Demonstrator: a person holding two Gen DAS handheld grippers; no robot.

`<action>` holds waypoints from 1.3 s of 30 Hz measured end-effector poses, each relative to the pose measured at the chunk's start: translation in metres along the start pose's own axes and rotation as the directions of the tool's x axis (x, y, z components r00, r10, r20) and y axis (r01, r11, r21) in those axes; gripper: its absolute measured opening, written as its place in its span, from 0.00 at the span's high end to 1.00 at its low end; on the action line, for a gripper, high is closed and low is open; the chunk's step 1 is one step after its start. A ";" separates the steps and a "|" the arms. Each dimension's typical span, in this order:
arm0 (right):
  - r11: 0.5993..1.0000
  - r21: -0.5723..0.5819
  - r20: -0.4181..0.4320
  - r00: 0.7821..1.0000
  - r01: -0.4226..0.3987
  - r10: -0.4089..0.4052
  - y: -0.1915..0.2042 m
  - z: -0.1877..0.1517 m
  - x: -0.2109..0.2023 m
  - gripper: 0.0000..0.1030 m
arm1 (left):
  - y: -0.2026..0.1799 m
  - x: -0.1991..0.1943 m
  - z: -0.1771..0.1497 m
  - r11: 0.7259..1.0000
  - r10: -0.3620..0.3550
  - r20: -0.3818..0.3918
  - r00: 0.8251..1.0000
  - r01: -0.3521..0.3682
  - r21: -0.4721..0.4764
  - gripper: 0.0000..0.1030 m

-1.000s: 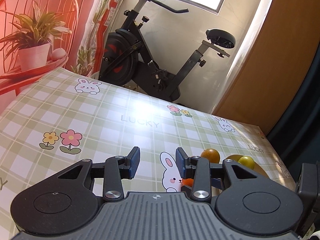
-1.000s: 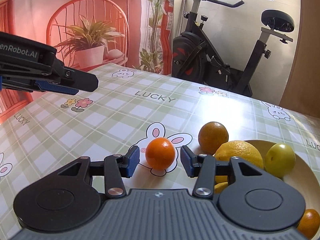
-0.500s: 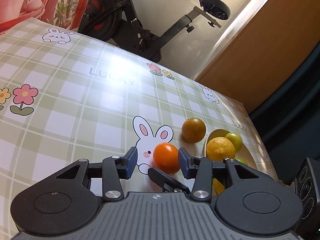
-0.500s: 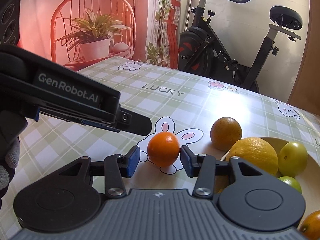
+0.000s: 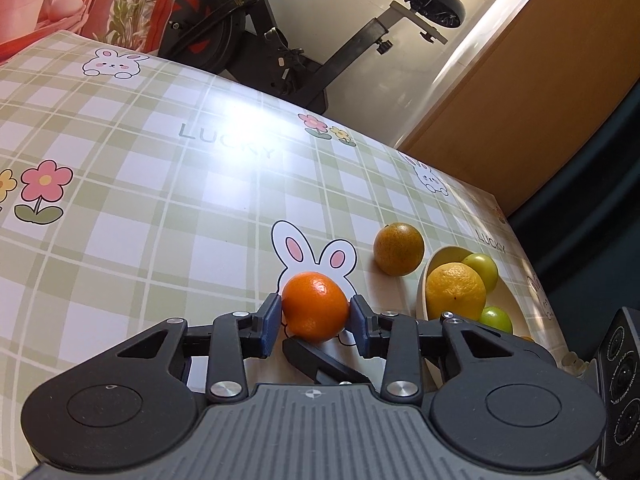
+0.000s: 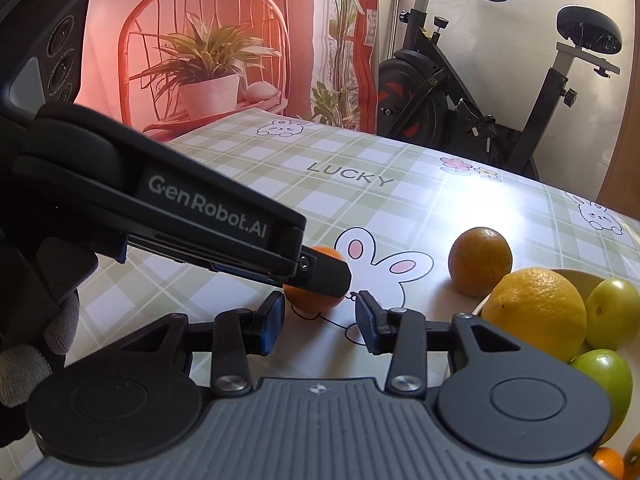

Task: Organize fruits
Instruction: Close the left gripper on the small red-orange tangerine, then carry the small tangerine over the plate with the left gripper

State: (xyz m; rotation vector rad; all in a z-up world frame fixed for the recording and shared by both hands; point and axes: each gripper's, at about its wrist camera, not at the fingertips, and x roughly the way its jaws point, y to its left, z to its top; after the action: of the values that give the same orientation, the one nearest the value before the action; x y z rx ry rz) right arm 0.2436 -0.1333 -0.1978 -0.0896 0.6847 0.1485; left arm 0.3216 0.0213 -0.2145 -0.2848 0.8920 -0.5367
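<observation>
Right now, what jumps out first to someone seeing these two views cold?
The bright orange sits on the rabbit print of the checked tablecloth, squeezed between the jaws of the left gripper, which have just been closing. Beside it to the right stands a bowl holding a big yellow citrus and green fruits, with a duller orange loose on the cloth just beyond. In the right wrist view, the right gripper waits just short of the grasped orange, nothing between its jaws.

Two matte black handheld grippers are being seen, each with a ribbed grey housing, round black side discs and silver screws at the linkage pivots. The left gripper (image 5: 316, 312) and the right gripper (image 6: 320, 316) are being tipped with dark blue pads on black fingers (image 5: 269, 320). White "GenRobot.AI" lettering is being displayed along one body; a grey knit glove (image 6: 24, 364) is being worn.
</observation>
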 end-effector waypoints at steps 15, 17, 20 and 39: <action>0.998 0.040 0.063 0.997 -0.040 0.038 -0.002 -0.005 -0.030 0.65 | -0.039 -0.027 -0.015 0.988 0.044 0.018 0.999 -0.046 0.150 0.63; 0.998 0.048 0.069 0.997 -0.046 0.043 -0.003 -0.006 -0.036 0.67 | -0.044 -0.026 -0.018 0.985 0.054 0.009 0.999 -0.054 0.164 0.63; 0.997 0.057 0.071 0.997 -0.048 0.044 -0.004 -0.010 -0.041 0.67 | -0.049 -0.027 -0.022 0.984 0.066 -0.005 0.998 -0.064 0.165 0.63; 1.000 -0.017 0.023 0.999 -0.026 0.026 0.008 -0.016 -0.035 0.63 | -0.030 -0.019 -0.024 0.989 0.066 -0.040 0.997 -0.061 0.131 0.63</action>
State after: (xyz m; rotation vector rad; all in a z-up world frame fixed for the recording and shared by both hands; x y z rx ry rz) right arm 0.2059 -0.1309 -0.1879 -0.0951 0.6619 0.1801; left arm 0.2833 0.0065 -0.2027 -0.1260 0.9016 -0.5410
